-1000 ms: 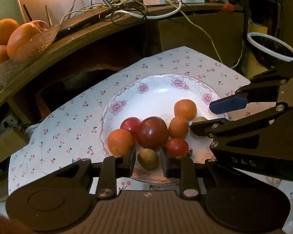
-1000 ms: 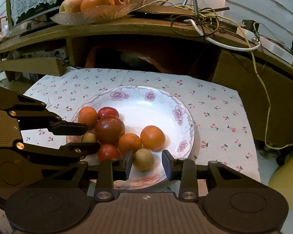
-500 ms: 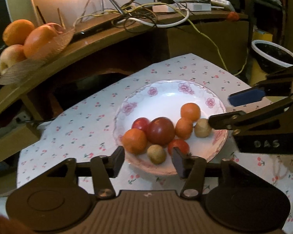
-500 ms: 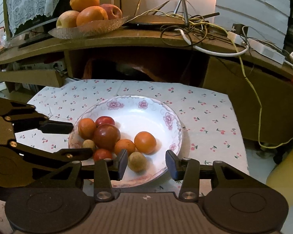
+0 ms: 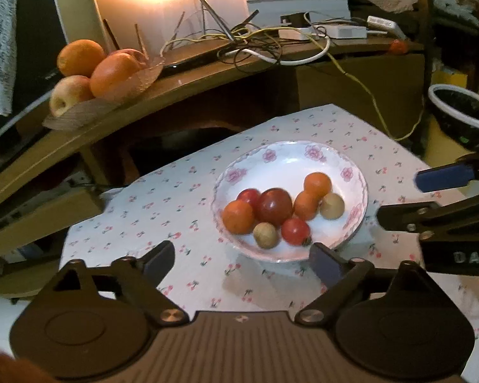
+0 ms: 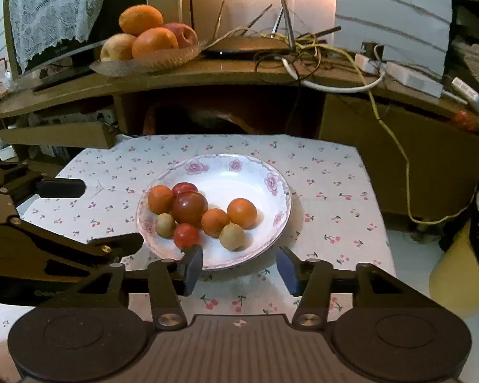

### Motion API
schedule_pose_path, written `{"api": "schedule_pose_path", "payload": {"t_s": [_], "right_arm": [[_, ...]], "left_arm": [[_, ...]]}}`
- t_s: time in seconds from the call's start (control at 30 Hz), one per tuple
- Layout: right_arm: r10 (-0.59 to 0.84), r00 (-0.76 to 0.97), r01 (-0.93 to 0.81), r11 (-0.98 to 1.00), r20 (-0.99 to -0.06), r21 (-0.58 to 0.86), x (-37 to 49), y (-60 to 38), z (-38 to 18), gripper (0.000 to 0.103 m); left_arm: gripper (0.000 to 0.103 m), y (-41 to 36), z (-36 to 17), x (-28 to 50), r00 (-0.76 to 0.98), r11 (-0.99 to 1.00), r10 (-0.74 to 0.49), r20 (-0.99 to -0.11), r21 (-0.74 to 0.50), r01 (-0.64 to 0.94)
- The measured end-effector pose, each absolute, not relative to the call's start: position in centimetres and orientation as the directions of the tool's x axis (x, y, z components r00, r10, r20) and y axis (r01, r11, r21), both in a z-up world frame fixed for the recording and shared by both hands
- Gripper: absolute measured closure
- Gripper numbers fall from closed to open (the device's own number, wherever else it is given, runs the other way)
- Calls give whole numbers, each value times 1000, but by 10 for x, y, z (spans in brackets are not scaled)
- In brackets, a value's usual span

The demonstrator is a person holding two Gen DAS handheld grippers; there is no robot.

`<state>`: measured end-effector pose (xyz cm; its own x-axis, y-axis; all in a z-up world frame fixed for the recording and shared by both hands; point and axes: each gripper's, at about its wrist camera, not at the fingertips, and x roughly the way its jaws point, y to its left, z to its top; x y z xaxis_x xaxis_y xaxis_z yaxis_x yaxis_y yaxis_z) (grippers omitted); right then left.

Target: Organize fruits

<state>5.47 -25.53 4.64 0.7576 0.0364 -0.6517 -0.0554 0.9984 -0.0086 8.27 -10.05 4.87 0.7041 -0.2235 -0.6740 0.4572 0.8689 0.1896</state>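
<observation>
A white floral plate (image 5: pixel 354 172) (image 6: pixel 271 185) holds several small fruits: a dark red one (image 5: pixel 275 206) (image 6: pixel 189 208), orange ones (image 5: pixel 238 217) (image 6: pixel 242 213), a red one (image 5: pixel 295 230) (image 6: pixel 186 235) and two tan ones (image 5: pixel 265 235) (image 6: pixel 232 236). My left gripper (image 5: pixel 244 260) is open and empty, near the plate's front left rim. My right gripper (image 6: pixel 239 266) is open and empty, just in front of the plate. The right gripper also shows at the right of the left wrist view (image 5: pixel 431 196), and the left gripper at the left of the right wrist view (image 6: pixel 99 217).
The plate sits on a cherry-print cloth (image 5: pixel 163 210) (image 6: pixel 329 198). Behind it a wooden shelf (image 6: pixel 207 76) carries a glass dish of oranges and apples (image 5: pixel 92 73) (image 6: pixel 147 44) and tangled cables (image 6: pixel 303 48). A dark white-rimmed bowl (image 5: pixel 463 115) stands to the right.
Both grippers have pulled back from the plate and opened wider. The tan fruits that lay between their fingers stay on the plate.
</observation>
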Motion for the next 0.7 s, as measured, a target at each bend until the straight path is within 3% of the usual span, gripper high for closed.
{"api": "schedule_pose_path", "payload": {"t_s": [0.13, 0.7], "right_arm": [[29, 754, -34, 999, -656, 5, 40, -254, 48, 48], [24, 747, -5, 1000, -665, 30, -9, -239, 47, 47]], "left_arm": [[2, -101, 47, 68, 718, 867, -177, -673, 239, 437], [0, -75, 57, 32, 694, 909, -224, -684, 110, 402]]}}
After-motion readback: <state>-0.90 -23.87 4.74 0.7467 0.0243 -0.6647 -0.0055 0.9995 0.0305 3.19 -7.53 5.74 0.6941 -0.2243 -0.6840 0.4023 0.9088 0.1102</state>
